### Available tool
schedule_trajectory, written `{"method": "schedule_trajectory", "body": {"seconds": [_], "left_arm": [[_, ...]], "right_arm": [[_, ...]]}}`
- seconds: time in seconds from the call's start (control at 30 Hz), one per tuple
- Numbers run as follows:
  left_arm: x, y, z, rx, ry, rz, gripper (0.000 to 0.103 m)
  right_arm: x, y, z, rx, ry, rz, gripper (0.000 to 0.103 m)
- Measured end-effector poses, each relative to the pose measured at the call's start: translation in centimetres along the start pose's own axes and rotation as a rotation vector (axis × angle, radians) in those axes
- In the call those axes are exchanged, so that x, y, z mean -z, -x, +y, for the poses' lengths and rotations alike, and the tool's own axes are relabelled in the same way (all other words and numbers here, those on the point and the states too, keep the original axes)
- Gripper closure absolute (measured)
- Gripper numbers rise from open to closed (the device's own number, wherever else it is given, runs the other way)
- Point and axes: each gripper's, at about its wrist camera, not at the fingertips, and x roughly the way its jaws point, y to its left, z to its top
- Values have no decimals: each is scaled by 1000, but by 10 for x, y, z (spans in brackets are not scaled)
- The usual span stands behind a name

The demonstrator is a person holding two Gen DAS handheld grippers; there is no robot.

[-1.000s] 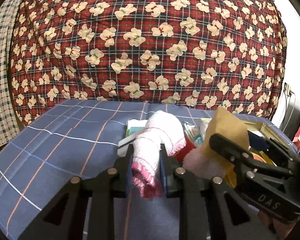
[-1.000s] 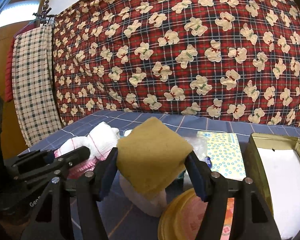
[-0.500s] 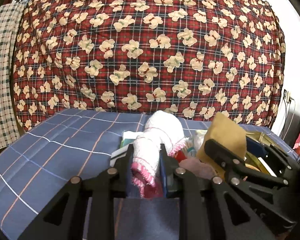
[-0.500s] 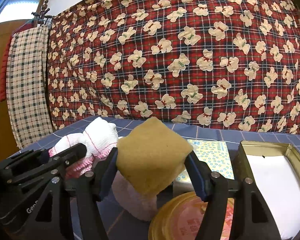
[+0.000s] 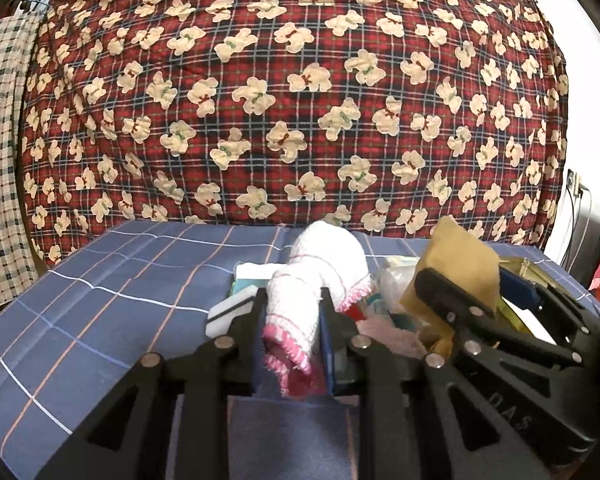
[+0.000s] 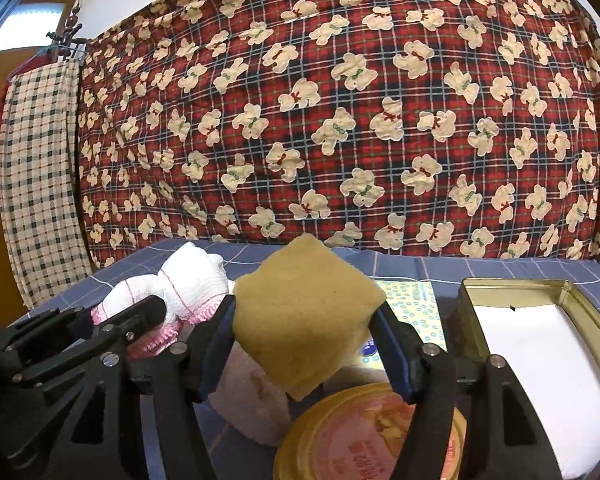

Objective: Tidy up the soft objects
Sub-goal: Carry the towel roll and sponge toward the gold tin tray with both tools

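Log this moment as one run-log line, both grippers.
left gripper: shut on white cloth | right gripper: shut on tan sponge | gold tin: open, empty

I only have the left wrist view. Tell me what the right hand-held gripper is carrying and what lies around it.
Observer: The right hand-held gripper is shut on the tan sponge, with one pad on each side of it.
Operator: Report what sits under the sponge.
Observer: A round gold lid lies just below it, and a pale pink cloth lies to the lid's left.
Operator: Describe the tin on the right.
Observer: The rectangular gold tin is open. The part of its white inside that shows has nothing in it.
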Motion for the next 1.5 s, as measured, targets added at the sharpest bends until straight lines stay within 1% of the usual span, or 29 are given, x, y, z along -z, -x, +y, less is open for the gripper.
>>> {"method": "schedule_trajectory", "body": {"seconds": [0.1,0.2,0.5,0.83,1.1,1.23,1.3,1.5], "left_arm": [[0,-2,-2,-12,3,2,82],[2,-6,-3,-42,8,15,82],[4,-6,-10,-41,-18,14,82],[3,-16,-12,-17,-7,57,82],[3,-22,-5,-4,34,87,82],[4,-29,0,-6,72,130,82],[3,-32,-1,13,82,152,82],[-10,-31,-10,25,61,163,82]], "right_arm": [[0,1,-2,8,-6,-5,35],[0,3,-5,22,-16,-11,35],[0,5,-9,33,-28,-14,34],[0,2,-13,27,-44,7,34],[1,-4,-12,-12,-47,46,35],[3,-4,-12,-10,-38,64,35],[3,-4,-13,-15,-30,80,35],[-6,0,-25,-21,-53,100,35]]}}
